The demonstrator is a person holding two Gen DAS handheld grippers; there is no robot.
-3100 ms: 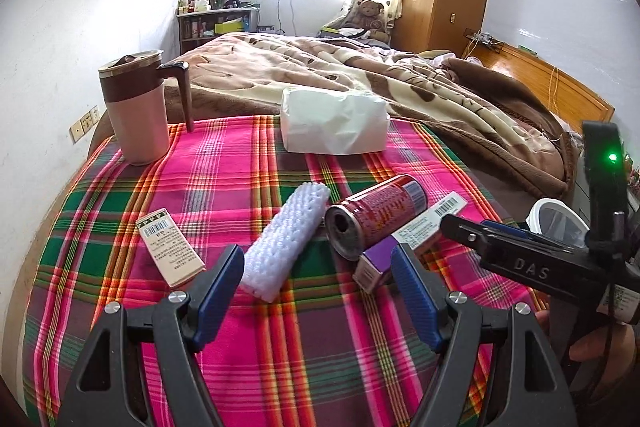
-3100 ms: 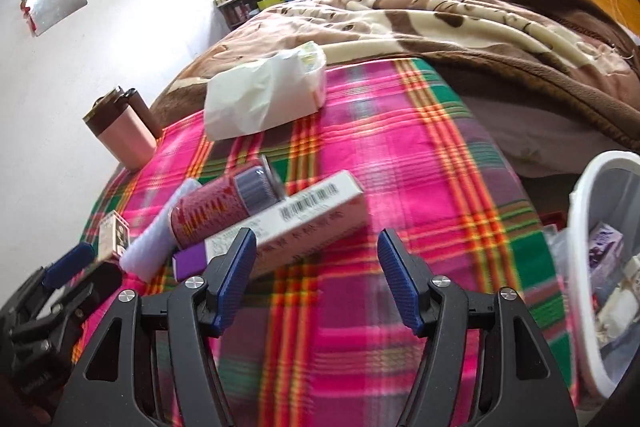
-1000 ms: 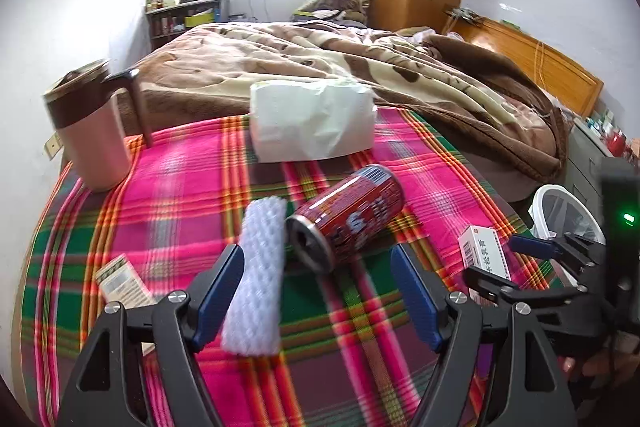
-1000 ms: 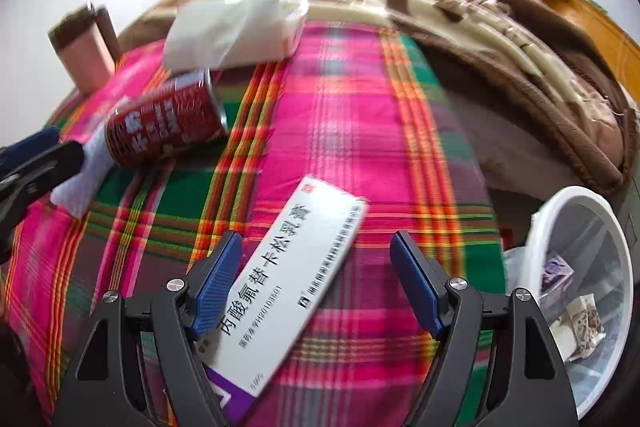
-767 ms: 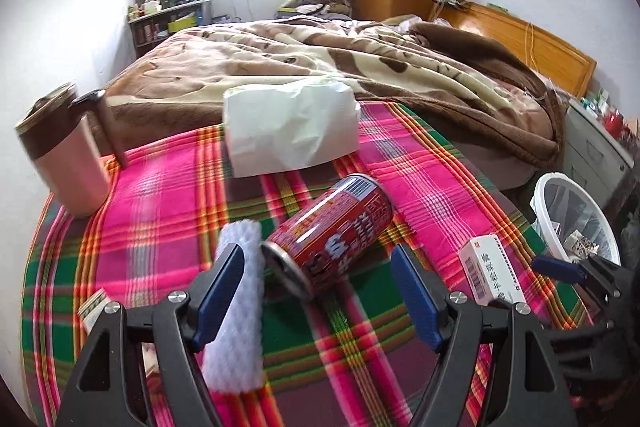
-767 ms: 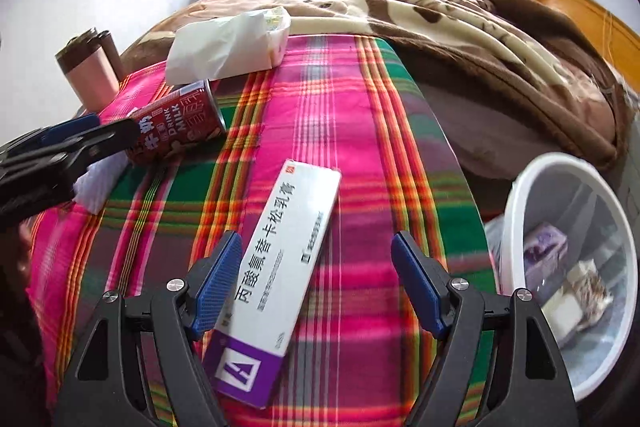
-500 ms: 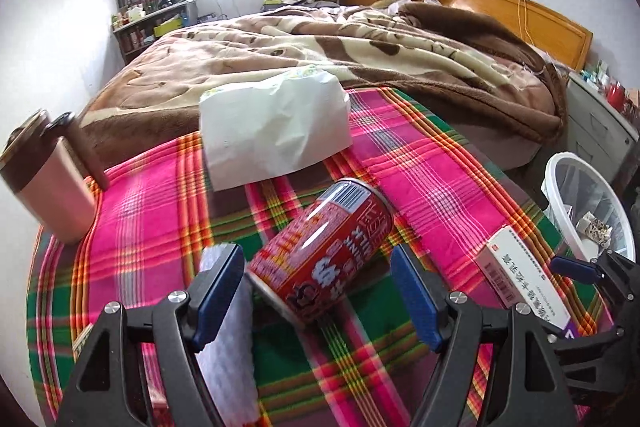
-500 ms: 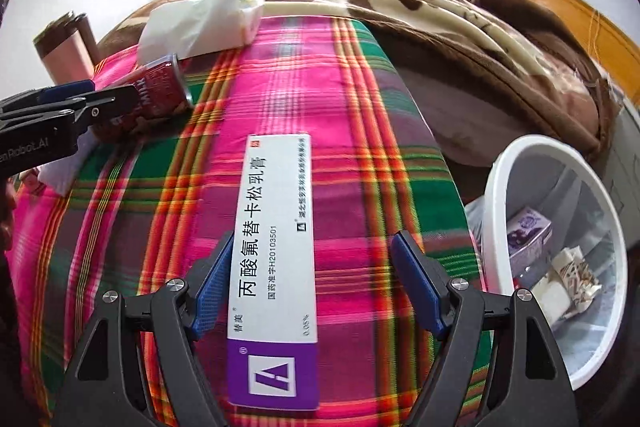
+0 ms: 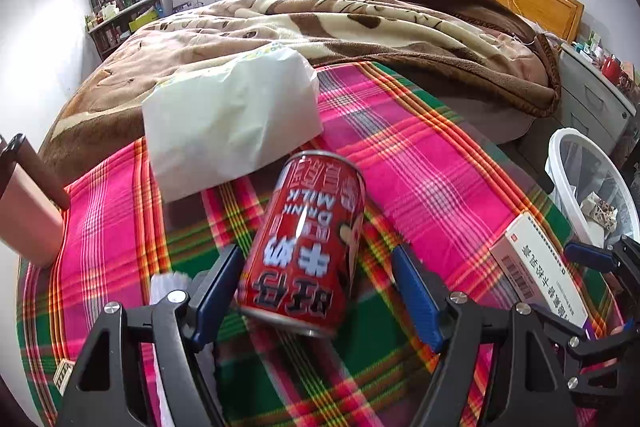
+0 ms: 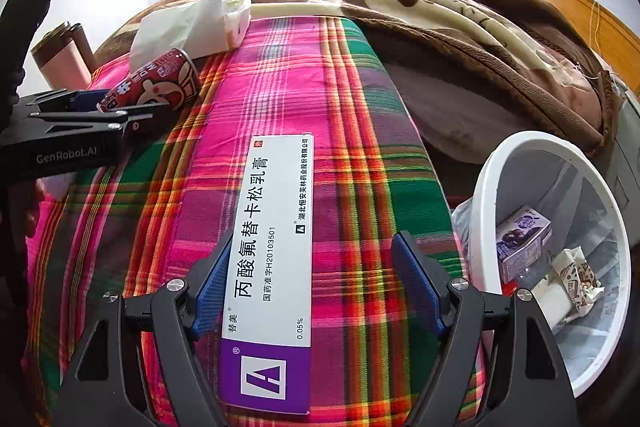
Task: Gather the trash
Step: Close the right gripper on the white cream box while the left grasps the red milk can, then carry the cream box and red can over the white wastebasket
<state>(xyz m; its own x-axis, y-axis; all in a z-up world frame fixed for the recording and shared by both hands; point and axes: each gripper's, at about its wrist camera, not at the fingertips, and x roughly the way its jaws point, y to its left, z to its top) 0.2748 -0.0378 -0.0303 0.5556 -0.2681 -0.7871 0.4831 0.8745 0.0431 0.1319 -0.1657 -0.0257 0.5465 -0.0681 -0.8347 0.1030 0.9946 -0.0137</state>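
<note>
Trash is spread on a table covered with a plaid cloth (image 10: 352,99). A red drink can (image 9: 304,247) is seen lying on its side near the middle of the table, its open end turned toward the left gripper (image 9: 318,287). The jaws of this gripper are spread wide on both sides of the can; the left blue pad (image 9: 214,291) is just beside the can, and it cannot be told whether it touches. A white foam net (image 9: 168,283) is partly hidden behind that left finger.

A long white and purple medicine box (image 10: 272,267) is laid flat near the right edge of the table, between the released jaws of the right gripper (image 10: 316,287). The left pad (image 10: 212,291) is close against the side of the box, while the right pad is kept well apart from it.

A white waste basket (image 10: 484,211) is placed beside the right edge of the table, lower than the top, and a small purple carton (image 10: 520,239) and crumpled paper are seen inside. A white tissue pack (image 9: 232,123) is found at the far edge, and a pink mug (image 10: 60,59) at the far left corner.
</note>
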